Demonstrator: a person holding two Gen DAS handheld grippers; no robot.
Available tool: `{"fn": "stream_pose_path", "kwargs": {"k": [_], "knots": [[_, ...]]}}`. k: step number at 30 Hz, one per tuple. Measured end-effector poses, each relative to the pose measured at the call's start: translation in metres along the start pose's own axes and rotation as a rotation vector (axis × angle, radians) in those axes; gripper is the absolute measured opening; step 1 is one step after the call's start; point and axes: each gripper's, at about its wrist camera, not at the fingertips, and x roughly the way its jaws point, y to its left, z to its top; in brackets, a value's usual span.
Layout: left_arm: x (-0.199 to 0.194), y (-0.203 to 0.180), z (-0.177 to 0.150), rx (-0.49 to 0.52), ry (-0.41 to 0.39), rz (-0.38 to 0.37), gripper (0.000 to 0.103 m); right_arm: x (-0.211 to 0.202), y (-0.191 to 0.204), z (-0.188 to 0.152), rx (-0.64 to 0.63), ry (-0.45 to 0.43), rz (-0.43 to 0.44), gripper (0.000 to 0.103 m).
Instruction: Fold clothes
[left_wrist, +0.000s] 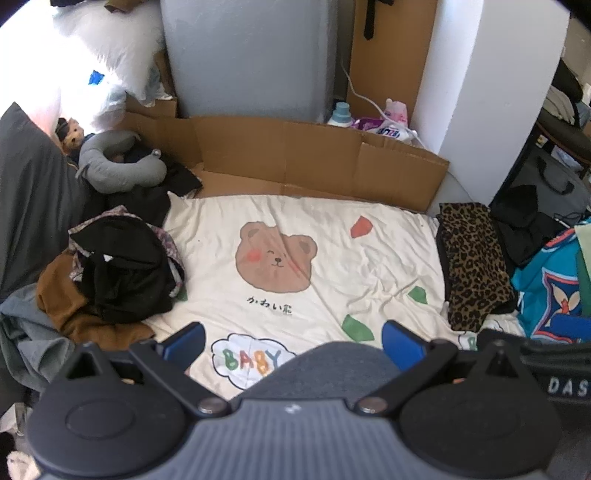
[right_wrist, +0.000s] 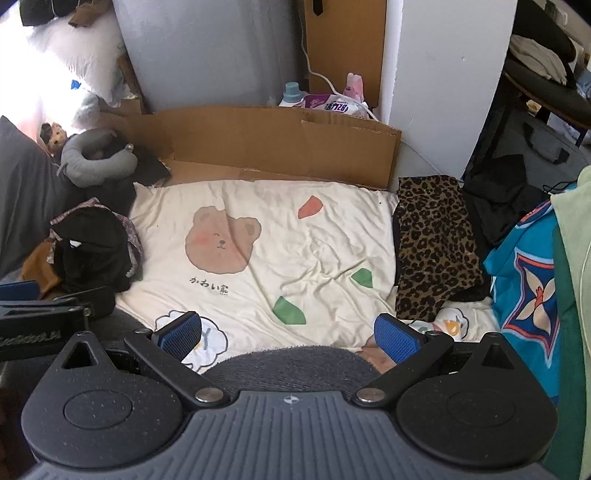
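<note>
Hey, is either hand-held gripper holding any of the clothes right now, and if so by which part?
Nothing is held. The left hand-held gripper and the right hand-held gripper both hang open above the bear-print blanket.

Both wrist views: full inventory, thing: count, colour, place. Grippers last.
bear blanket: 1, cream, spread flat in the centre
clothes pile: 1, black, brown, patterned, left of blanket
leopard garment: 1, brown-black, right edge of blanket
blue garment: 1, teal with print, far right
neck pillow: 1, grey, back left
cardboard: 1, brown, behind blanket
bottle: 1, white with a blue cap, behind cardboard
left gripper: 1, black, blue pads, open
right gripper: 1, black, blue pads, open
</note>
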Motion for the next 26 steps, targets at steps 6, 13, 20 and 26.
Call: {"fn": "stream_pose_path", "kwargs": {"k": [6, 13, 20, 26], "knots": [[-0.002, 0.001, -0.002, -0.028, 0.007, -0.007, 0.102, 0.008, -0.006, 0.006, -0.019, 0.019, 0.035, 0.103], [0.002, 0.002, -0.001, -0.045, 0.014, 0.004, 0.099, 0.017, -0.009, 0.013, -0.022, 0.049, 0.064, 0.103], [0.008, -0.002, 0.002, -0.024, 0.030, 0.008, 0.098, 0.021, -0.009, 0.014, -0.026, 0.056, 0.077, 0.103], [0.009, -0.005, 0.003, -0.015, 0.034, 0.018, 0.098, 0.022, -0.012, 0.015, -0.022, 0.061, 0.078, 0.103]]}}
